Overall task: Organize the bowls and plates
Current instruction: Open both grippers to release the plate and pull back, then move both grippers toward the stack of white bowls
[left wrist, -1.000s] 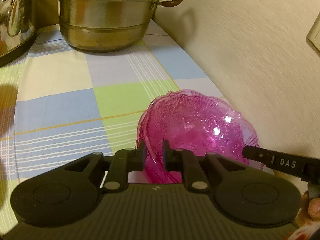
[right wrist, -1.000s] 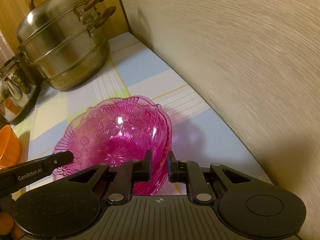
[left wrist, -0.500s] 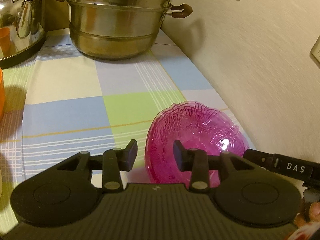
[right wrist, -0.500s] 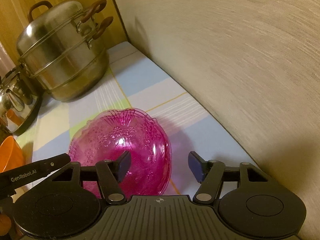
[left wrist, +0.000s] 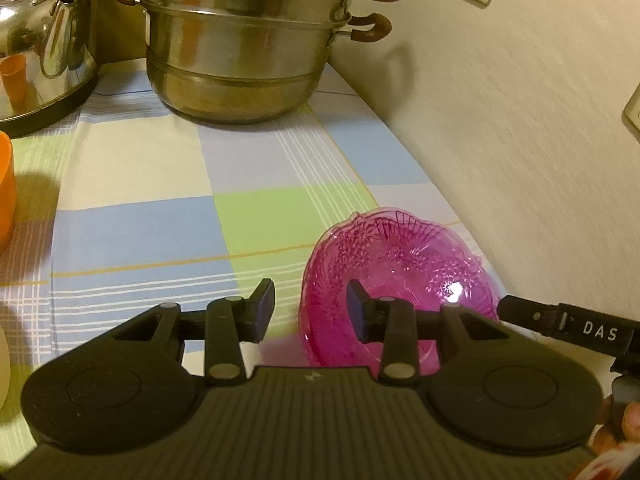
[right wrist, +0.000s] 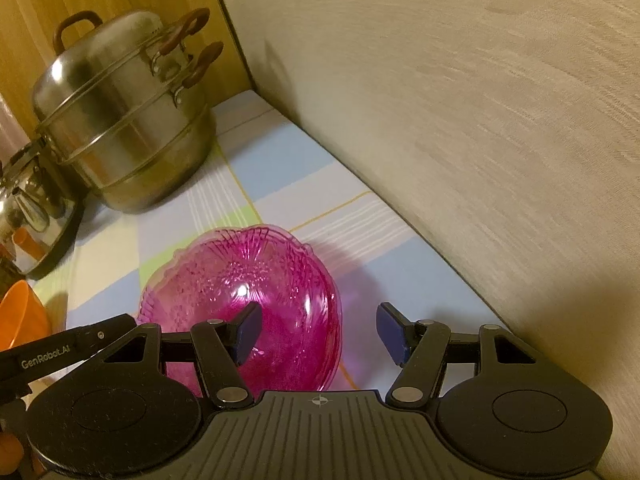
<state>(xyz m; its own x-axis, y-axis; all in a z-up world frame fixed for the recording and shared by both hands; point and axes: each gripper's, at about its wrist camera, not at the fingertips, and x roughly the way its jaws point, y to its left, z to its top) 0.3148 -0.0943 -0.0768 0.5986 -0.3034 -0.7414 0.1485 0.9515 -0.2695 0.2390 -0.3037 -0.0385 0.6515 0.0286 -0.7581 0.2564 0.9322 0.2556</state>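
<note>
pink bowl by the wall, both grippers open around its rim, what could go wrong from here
The pink bowl sits free on the checked cloth, each rim edge between open pads. Pulling the left gripper or right gripper away could catch the rim and tip it. It also sits close to the wall, so a nudge could knock it.

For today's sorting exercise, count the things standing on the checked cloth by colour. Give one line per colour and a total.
Pink: 1, the glass bowl.
Silver: 2, the steamer pot and the kettle.
Orange: 1, the bowl at the left edge.
Total: 4.

Bowl (left wrist: 400, 280) on tablecloth (left wrist: 160, 200) beside wall (left wrist: 520, 140); steamer pot (left wrist: 240, 48) behind.
</note>
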